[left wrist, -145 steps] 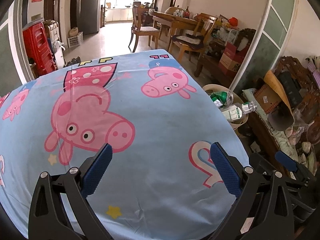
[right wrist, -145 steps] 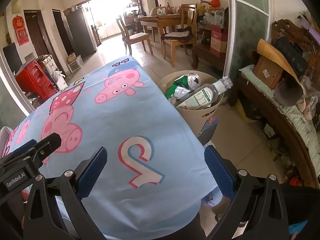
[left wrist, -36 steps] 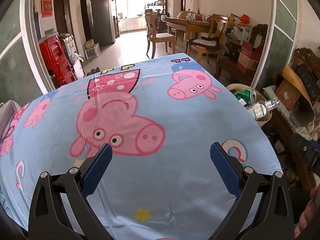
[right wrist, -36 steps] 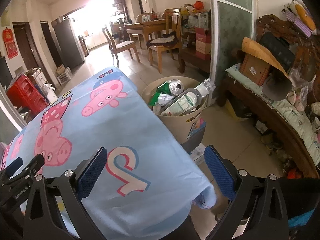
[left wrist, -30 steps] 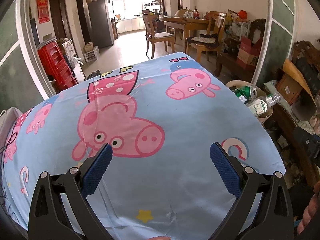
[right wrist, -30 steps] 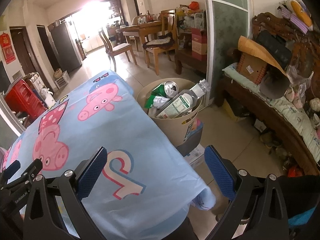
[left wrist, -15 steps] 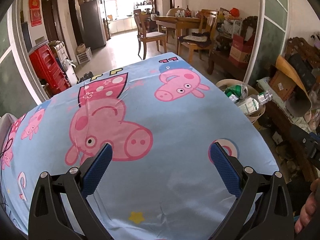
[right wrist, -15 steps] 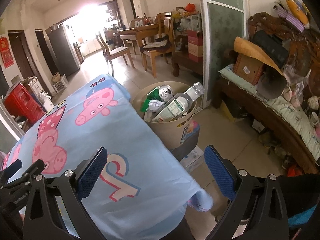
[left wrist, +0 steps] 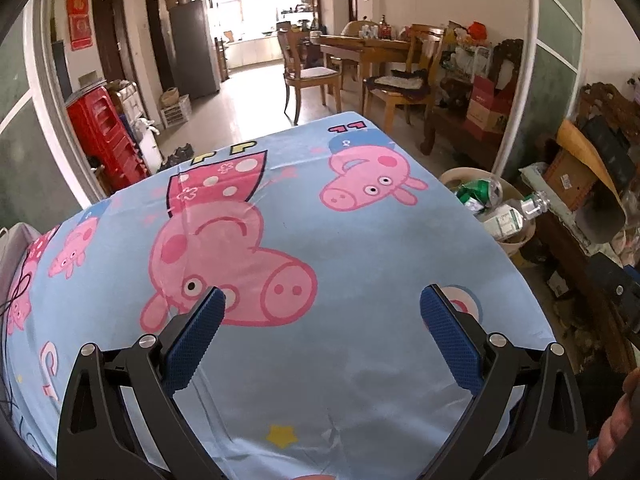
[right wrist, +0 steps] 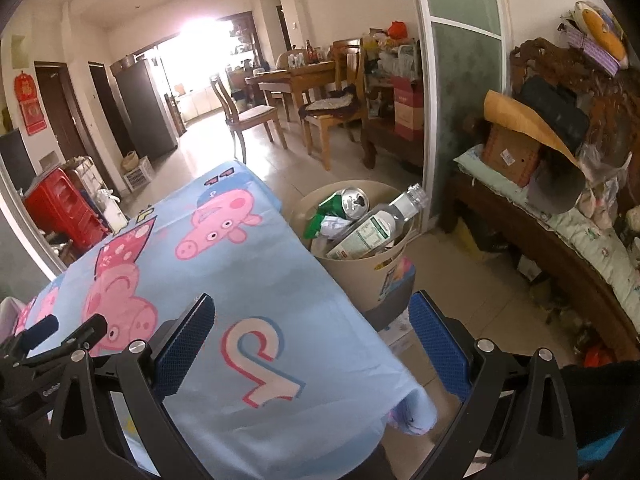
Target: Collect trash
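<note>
A beige trash bin stands on the floor beside the table's right edge. It holds a clear plastic bottle, a green can and crumpled wrappers. The bin also shows in the left wrist view. My left gripper is open and empty above the blue cartoon-pig tablecloth. My right gripper is open and empty above the table's near right corner, short of the bin. The left gripper shows at the lower left of the right wrist view.
A cluttered wooden bench with boxes runs along the right wall. Wooden chairs and a dining table stand beyond the table. Red plastic stools are stacked at the left. Tiled floor lies between bin and bench.
Both grippers have drawn back and risen a little, so the table and bin look smaller and farther. Both stay open and empty.
</note>
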### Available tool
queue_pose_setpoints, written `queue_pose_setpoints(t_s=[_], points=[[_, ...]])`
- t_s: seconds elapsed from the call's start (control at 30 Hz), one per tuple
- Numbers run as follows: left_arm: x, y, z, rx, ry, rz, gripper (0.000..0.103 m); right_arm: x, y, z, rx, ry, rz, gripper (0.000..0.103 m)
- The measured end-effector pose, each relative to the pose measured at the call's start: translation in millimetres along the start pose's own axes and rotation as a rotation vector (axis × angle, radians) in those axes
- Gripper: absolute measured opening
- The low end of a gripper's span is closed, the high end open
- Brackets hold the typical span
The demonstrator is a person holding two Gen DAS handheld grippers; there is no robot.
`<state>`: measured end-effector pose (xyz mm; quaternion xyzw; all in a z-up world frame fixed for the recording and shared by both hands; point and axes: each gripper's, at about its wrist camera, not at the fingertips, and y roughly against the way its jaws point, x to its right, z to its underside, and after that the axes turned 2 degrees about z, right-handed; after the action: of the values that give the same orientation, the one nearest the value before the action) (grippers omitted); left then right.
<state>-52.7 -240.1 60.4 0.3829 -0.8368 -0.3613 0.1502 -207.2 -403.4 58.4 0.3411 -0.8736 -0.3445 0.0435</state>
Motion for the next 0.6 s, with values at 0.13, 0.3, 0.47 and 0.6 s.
queue_pose_setpoints(t_s=[0.13, 0.3, 0.47, 0.6], points=[[1, -1, -2, -0.002, 0.000, -0.014, 0.097, -2, -1, -1, 0.000, -0.002, 0.002, 0.093], [8, -1, -1, 0.006, -0.026, -0.041, 0.097, -1, -3, -3, -0.001, -0.001, 0.002, 0.093], [15, 2, 1, 0.009, -0.043, -0.044, 0.097, 0, -1, -6, -0.002, -0.015, 0.003, 0.093], [20, 3, 0, 0.012, -0.057, -0.049, 0.097, 8, -1, -9, 0.000, -0.031, 0.004, 0.093]])
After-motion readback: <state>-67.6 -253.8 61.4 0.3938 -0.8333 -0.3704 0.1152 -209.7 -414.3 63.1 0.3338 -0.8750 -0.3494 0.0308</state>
